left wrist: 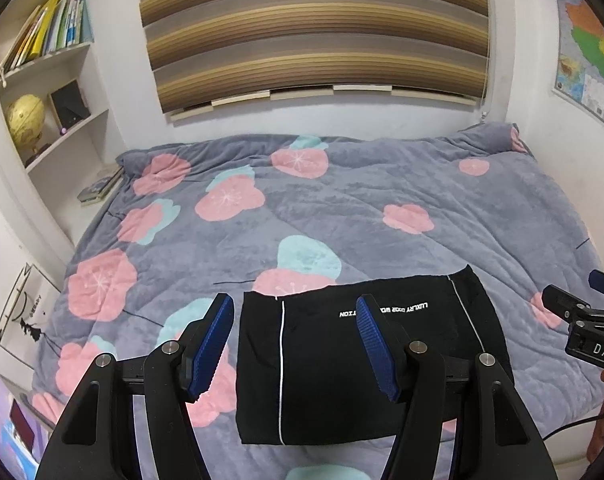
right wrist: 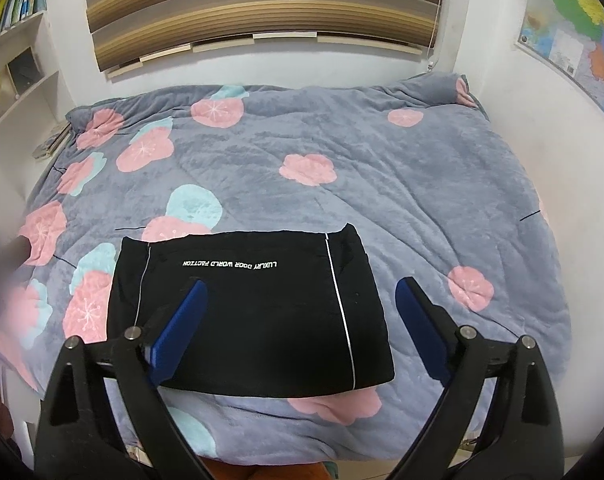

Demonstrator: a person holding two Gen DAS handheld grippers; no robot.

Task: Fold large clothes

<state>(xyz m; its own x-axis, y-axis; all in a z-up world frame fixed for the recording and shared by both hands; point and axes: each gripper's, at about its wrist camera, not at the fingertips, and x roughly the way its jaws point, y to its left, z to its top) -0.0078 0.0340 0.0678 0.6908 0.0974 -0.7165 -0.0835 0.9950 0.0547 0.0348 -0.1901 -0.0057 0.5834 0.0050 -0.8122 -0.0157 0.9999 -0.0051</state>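
A black garment (left wrist: 342, 360) (right wrist: 254, 312) lies folded into a flat rectangle near the front edge of the bed. It has two thin white stripes and a line of white lettering, upside down from here. My left gripper (left wrist: 294, 308) hovers over the garment's left part, open, its blue pads (left wrist: 210, 348) holding nothing. My right gripper (right wrist: 302, 286) hangs over the garment's right part. It is open wide, one pad (right wrist: 182, 328) above the cloth and the other past the right edge. In the left wrist view it (left wrist: 578, 292) shows at the right edge.
A grey blanket with pink and teal flowers (left wrist: 342, 208) (right wrist: 342, 152) covers the whole bed. White bookshelves with a yellow globe (left wrist: 26, 120) stand at the left. A striped blind (left wrist: 314, 32) hangs behind the bed and a map (right wrist: 574, 20) on the right wall.
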